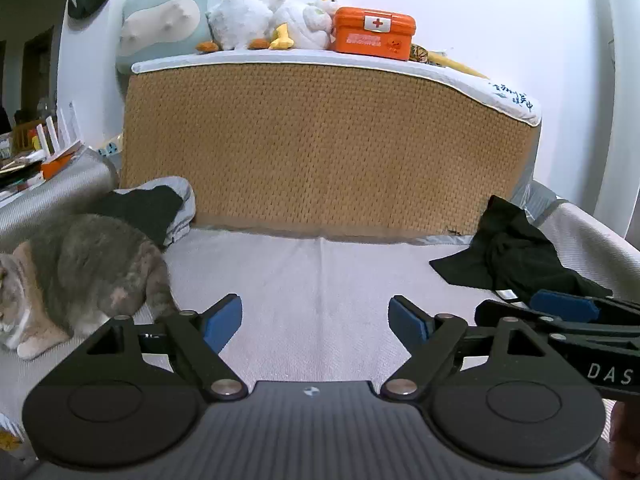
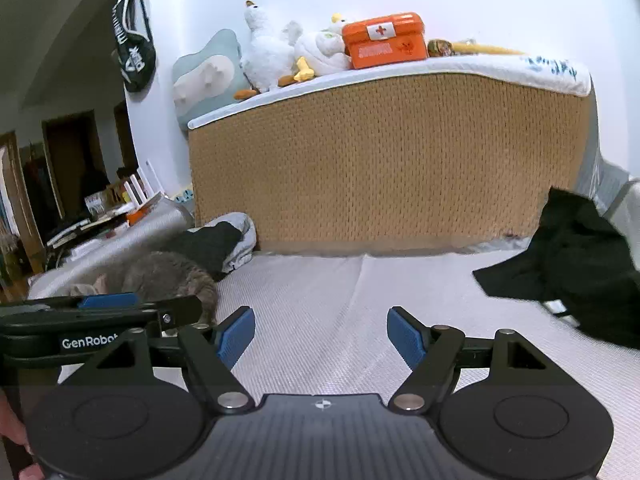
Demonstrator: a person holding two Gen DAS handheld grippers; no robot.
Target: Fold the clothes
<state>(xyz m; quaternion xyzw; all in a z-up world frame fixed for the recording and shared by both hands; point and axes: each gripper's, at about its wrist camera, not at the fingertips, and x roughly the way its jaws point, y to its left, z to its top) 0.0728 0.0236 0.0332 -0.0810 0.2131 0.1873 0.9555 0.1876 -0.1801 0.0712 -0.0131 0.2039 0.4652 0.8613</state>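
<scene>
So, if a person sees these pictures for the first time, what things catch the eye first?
Probably the orange first-aid box beside the white plush ducks, on top of the upright woven-faced mattress at the back. Next, the grey cat curled at the left of the pale surface, and the crumpled black garment at the right. Both hand-held grippers, left and right, are open and empty.

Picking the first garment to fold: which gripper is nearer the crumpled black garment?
Right. The right gripper has the black garment just ahead to its right; the left gripper sits farther left, nearer the cat.
</scene>
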